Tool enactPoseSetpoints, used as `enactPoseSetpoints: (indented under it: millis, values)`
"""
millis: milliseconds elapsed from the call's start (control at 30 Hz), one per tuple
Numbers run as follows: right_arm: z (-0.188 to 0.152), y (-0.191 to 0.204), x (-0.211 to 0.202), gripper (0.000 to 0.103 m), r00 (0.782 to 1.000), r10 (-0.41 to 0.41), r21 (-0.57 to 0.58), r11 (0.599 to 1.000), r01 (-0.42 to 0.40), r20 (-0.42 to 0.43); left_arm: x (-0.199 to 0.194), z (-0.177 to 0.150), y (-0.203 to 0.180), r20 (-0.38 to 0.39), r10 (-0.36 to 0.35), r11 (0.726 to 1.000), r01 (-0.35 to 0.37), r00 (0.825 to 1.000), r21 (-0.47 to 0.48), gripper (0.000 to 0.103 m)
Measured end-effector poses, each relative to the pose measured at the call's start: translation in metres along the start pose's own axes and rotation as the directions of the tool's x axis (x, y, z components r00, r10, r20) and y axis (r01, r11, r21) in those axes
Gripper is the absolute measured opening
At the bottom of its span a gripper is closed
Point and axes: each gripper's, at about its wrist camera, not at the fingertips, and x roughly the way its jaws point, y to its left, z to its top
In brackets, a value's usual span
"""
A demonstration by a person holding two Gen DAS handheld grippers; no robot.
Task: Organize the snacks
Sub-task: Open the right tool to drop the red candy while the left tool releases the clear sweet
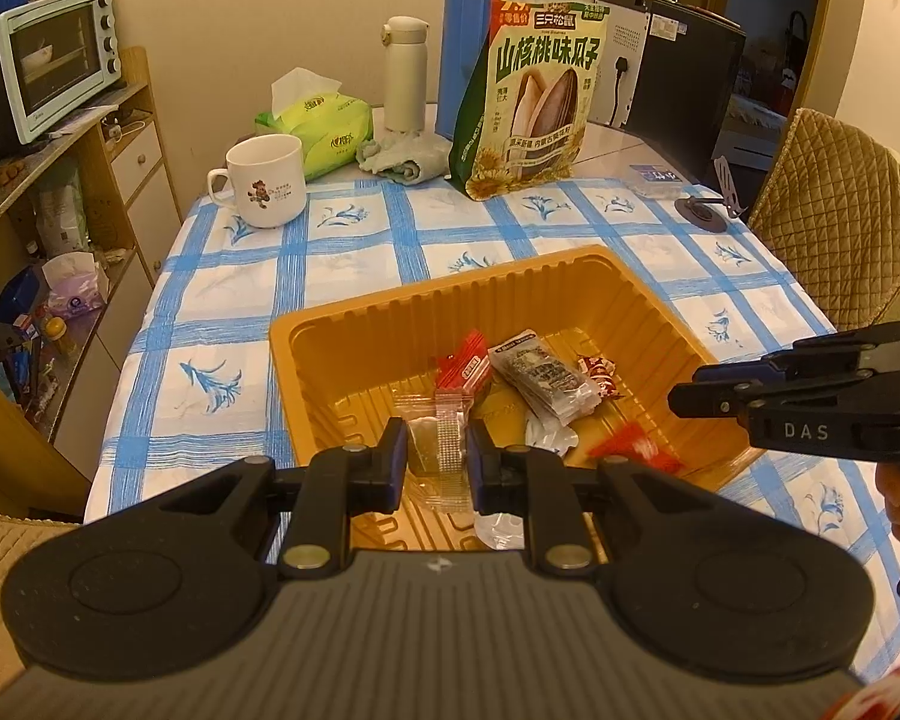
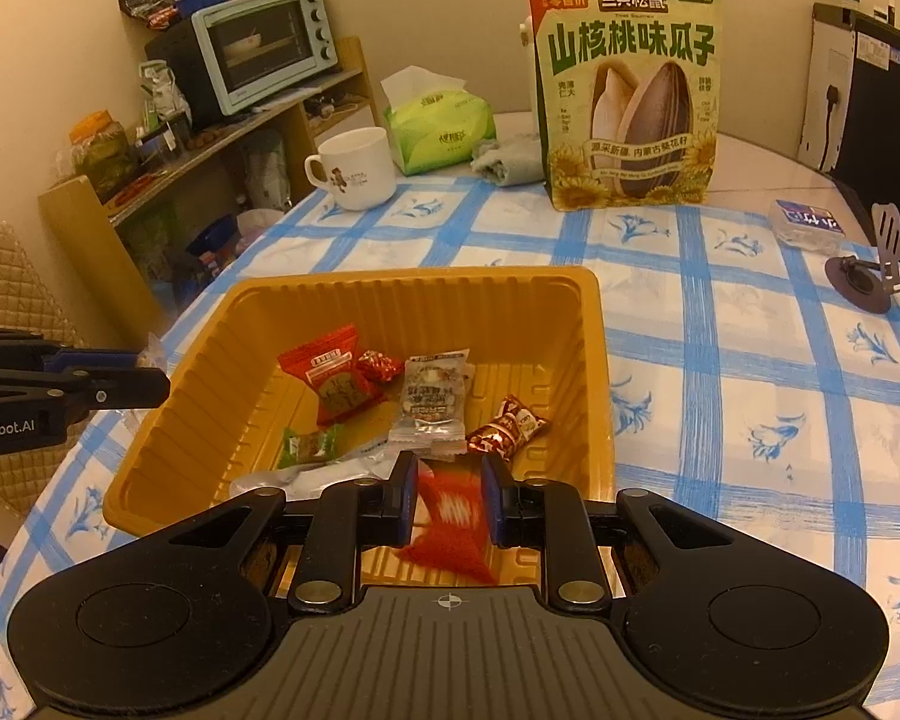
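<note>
Left wrist: checked tablecloth [image 1: 342,276], toaster oven [image 1: 54,69]; both grippers [image 1: 437,450] [image 2: 449,483] pinch snack packets

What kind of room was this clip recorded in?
Most likely a home dining area or kitchen corner. A checked tablecloth covers the table, a mint toaster oven sits on a wooden shelf unit, and a mug, tissue pack and blue thermos stand nearby.
</note>
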Motion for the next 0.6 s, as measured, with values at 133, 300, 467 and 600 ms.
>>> enactPoseSetpoints:
  millis: [133,300,467,600]
  values:
    - [0.001,-0.003,0.002,0.024,1.000,-0.004,0.022,1.000,0.004,0.000,0.004,0.001,0.001,-0.004,-0.002,1.000,0.002,1.000,-0.001,0.018]
    - [0.007,-0.004,0.000,0.024,1.000,-0.006,0.029,1.000,0.005,0.010,0.007,0.002,0.003,-0.007,-0.001,1.000,0.001,1.000,-0.001,0.018]
    - [0.013,-0.005,0.001,0.025,1.000,-0.005,0.029,1.000,0.005,0.019,0.013,0.007,0.005,-0.011,0.002,1.000,-0.002,1.000,-0.001,0.018]
    - [0.018,-0.006,0.003,0.026,1.000,-0.003,0.033,0.999,0.003,0.024,0.021,0.013,0.008,-0.018,-0.005,1.000,0.005,1.000,-0.006,0.018]
